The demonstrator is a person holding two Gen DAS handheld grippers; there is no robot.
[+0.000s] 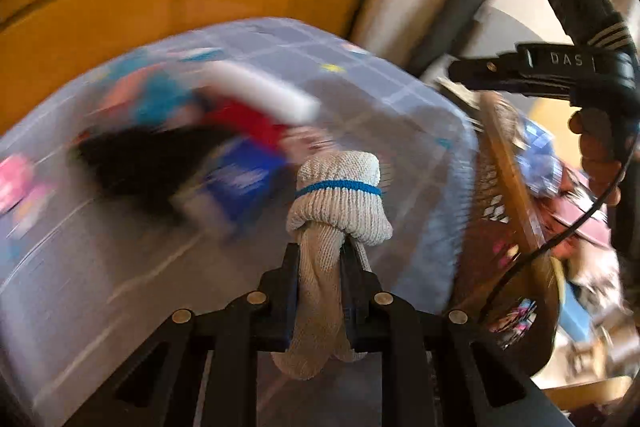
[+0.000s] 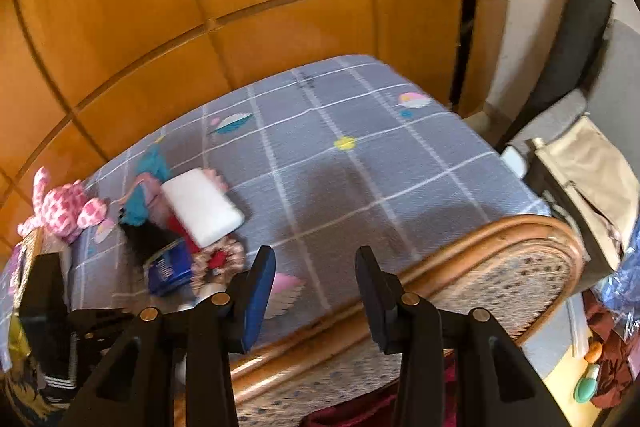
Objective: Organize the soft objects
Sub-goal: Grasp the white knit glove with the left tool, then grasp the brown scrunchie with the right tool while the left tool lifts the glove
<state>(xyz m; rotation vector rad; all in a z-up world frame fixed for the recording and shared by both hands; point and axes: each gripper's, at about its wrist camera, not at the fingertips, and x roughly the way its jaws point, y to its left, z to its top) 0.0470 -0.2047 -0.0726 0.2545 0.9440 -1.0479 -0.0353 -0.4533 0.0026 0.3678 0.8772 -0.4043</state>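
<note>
A rolled beige knit sock bundle (image 1: 340,195) with a blue stripe hangs above the bed, and my left gripper (image 1: 322,255) is shut on its lower end. Behind it a blurred pile holds a white block (image 1: 264,91), a black soft thing (image 1: 140,163) and a blue packet (image 1: 244,179). In the right wrist view my right gripper (image 2: 315,259) stands open with nothing between its fingers, over the bed's foot end. To its left lie the white block (image 2: 202,205), a pink plush toy (image 2: 60,207), a teal cloth (image 2: 150,179), the blue packet (image 2: 168,269) and a floral scrunchie (image 2: 218,259).
The bed carries a grey checked sheet (image 2: 360,167) and ends in a rattan footboard (image 2: 500,267). Wooden wardrobe panels (image 2: 240,7) rise behind it. A beige bag (image 2: 592,171) and dark furniture stand at the right. A hand (image 1: 596,151) holds the other gripper.
</note>
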